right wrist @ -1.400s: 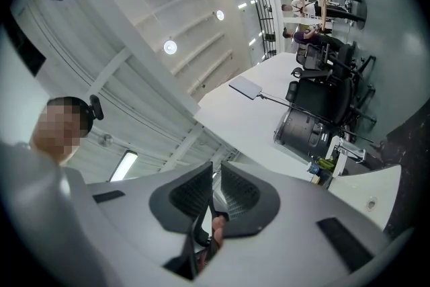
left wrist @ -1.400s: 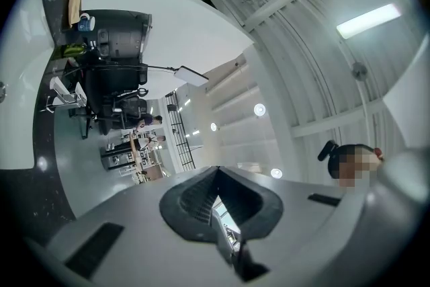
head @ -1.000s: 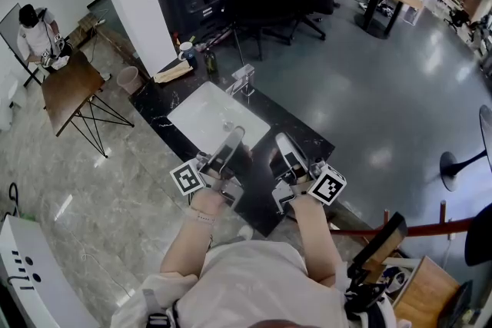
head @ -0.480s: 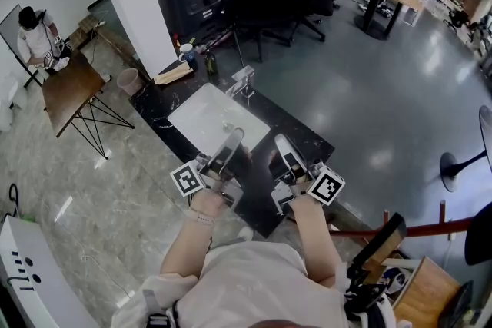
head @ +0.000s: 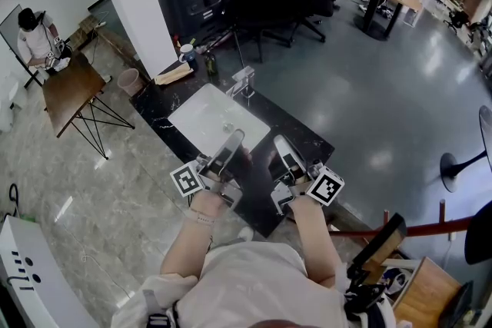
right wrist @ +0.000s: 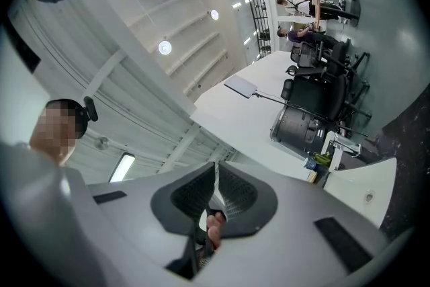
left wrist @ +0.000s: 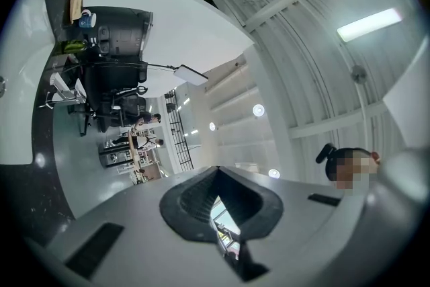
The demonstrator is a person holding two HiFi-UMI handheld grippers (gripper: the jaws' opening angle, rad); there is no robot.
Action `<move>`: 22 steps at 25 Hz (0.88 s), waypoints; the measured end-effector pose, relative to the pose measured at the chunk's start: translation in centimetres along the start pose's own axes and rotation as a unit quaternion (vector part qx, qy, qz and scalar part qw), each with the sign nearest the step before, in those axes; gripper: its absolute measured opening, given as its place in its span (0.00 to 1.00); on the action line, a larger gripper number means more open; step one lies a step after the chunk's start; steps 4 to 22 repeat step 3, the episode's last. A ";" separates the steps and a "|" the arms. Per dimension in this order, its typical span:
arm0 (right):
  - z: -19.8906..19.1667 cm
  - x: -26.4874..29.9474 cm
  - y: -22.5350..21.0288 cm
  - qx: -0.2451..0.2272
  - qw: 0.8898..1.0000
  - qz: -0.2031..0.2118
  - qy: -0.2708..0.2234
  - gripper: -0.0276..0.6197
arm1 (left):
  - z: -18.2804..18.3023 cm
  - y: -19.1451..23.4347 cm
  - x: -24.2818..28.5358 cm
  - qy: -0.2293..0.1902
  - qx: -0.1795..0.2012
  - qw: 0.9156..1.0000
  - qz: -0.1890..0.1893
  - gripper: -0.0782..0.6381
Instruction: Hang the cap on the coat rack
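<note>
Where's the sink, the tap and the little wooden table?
sink (head: 206,113): head view, bare white basin floor.
tap (head: 242,80): head view, its silver body.
wooden table (head: 71,85): head view, middle of its brown top.

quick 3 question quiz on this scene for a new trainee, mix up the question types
1. True or false: the left gripper is holding a cap.
2. Multiple choice: what is set into the black counter ahead of the grippers? A. a white sink B. a laptop C. a stack of plates
3. Fill in: on the right gripper, the fingers are ____ (apart or together).

Key: 1 false, its fingers are together with nothing between them; 2 A; 3 together.
</note>
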State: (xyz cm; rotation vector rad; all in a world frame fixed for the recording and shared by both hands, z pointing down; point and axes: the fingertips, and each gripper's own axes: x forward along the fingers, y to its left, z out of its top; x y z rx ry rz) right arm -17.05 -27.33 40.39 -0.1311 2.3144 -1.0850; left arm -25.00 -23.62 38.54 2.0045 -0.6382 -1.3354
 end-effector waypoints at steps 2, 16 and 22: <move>0.0 0.0 -0.1 0.001 1.000 -0.001 0.001 0.10 | 0.0 0.0 0.0 -0.001 0.000 1.000 0.000 0.12; 0.0 0.0 -0.1 0.001 1.000 -0.001 0.001 0.10 | 0.1 0.0 0.1 -0.002 0.000 1.000 0.001 0.12; 0.0 0.0 -0.1 0.001 1.000 -0.001 0.001 0.10 | 0.1 0.0 0.1 -0.002 0.000 1.000 0.001 0.12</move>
